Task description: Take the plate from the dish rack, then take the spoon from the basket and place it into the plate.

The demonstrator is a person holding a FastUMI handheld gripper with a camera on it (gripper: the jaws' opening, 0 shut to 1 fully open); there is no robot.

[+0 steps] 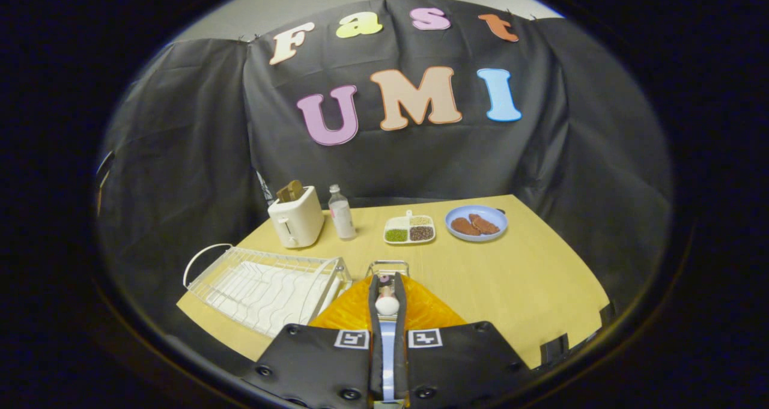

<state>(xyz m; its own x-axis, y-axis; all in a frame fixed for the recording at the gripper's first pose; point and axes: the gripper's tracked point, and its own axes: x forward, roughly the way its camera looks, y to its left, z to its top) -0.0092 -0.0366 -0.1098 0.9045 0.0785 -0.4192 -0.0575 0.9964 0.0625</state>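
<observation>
My gripper (387, 283) has its two black fingers (374, 319) nearly together, shut on a spoon (387, 305). The spoon's white bowl shows between them and a pale blue handle runs back along the gap. Under the fingers lies the orange plate (429, 313), flat on the table and partly hidden by the gripper body. Just beyond the fingertips stands a small wire basket (388, 266) with something pink inside it. To the left of the plate sits the white wire dish rack (264, 286), with nothing in its slots.
Farther back on the wooden table (528, 277) stand a white toaster (296, 220) with toast, a small bottle (341, 212), a divided white tray of beans (410, 229) and a blue plate (476, 222) holding brown food. The table's right half is bare wood.
</observation>
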